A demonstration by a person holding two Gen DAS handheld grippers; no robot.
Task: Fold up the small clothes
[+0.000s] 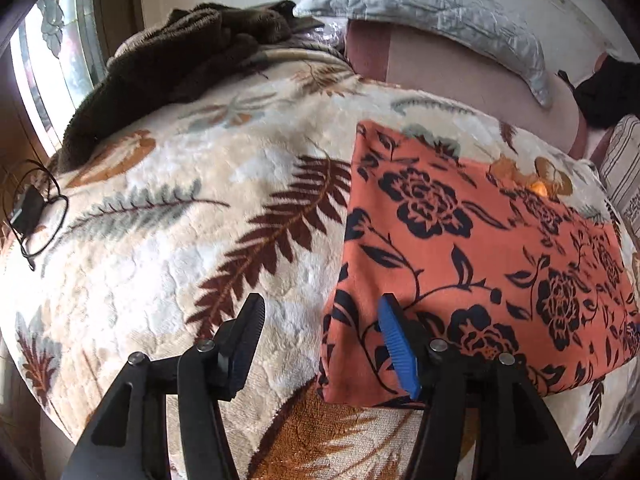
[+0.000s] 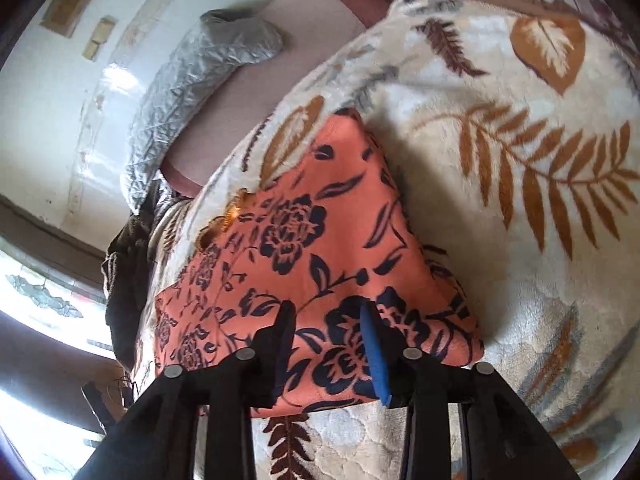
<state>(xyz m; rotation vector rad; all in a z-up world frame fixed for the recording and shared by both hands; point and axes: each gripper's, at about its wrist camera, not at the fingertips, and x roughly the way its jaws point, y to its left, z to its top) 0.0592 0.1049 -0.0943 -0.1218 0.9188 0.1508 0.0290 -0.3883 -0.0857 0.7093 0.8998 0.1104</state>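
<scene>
Bed under cream plush blanket with brown fern-leaf print (image 1: 168, 264); dark brown fleece heap (image 1: 168, 64) far left, grey quilted pillow (image 1: 432, 4) behind. Left gripper (image 1: 322, 332) jaws apart, empty, straddling left edge of orange cloth with black rose print (image 1: 472, 248), lying folded flat on blanket. Right gripper (image 2: 326, 328) jaws apart, empty, over cloth's near edge. Cloth likely light, limp, slippery; pinch near corners.

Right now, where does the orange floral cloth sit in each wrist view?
Left wrist: orange cloth fills the right half, lying on the blanket.
Right wrist: the cloth lies centre, slightly left, running to the bottom.
Shared landmark: the grey pillow beyond the cloth.
</scene>
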